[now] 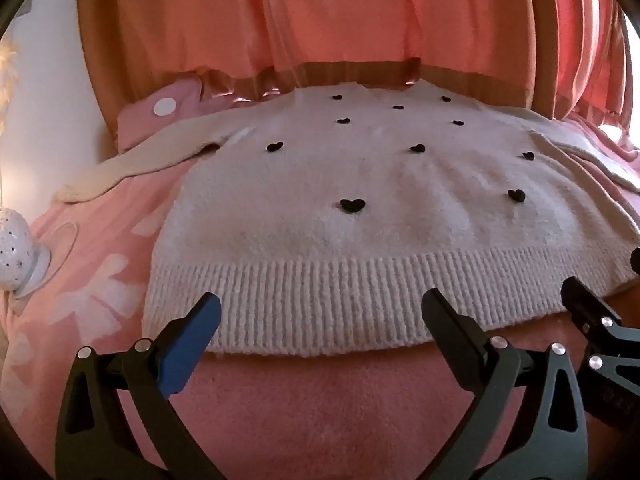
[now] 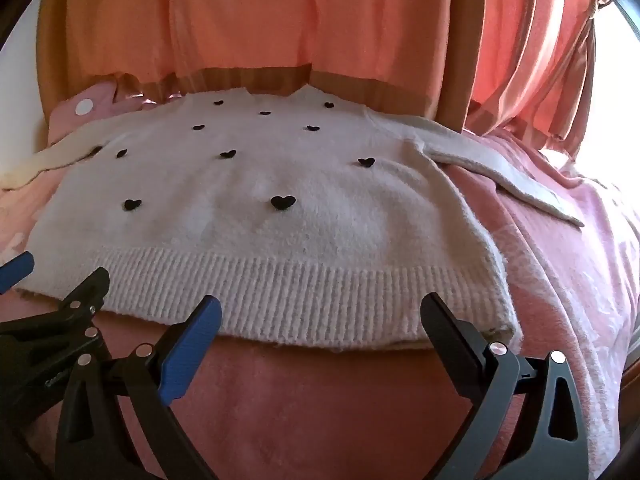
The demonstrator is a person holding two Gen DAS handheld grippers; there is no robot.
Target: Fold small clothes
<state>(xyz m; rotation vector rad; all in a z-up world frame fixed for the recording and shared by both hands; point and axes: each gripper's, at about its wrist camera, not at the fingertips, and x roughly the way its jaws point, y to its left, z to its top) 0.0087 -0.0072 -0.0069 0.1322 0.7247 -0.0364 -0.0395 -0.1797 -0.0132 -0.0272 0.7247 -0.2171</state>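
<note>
Sweater [image 1: 360, 216]: flat on pink bed cover [image 1: 320, 400], hem near, sleeves spread left and right.
Left tool [image 1: 320, 320]: wide open, empty, at hem.
Right tool [image 2: 320, 320]: likewise.

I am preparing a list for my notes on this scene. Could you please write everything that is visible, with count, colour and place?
sweater: one, white with small black hearts, spread flat on the blanket, ribbed hem nearest the cameras
blanket: one, pink with pale shapes, under the sweater
curtain: one, orange-pink, hanging behind the sweater
pink item with a white dot: one, beyond the left sleeve
white dotted object: one, far left edge, left wrist view
left hand-held gripper: one, black with blue pad, open above the hem
right hand-held gripper: one, black with blue pad, open above the hem
</note>
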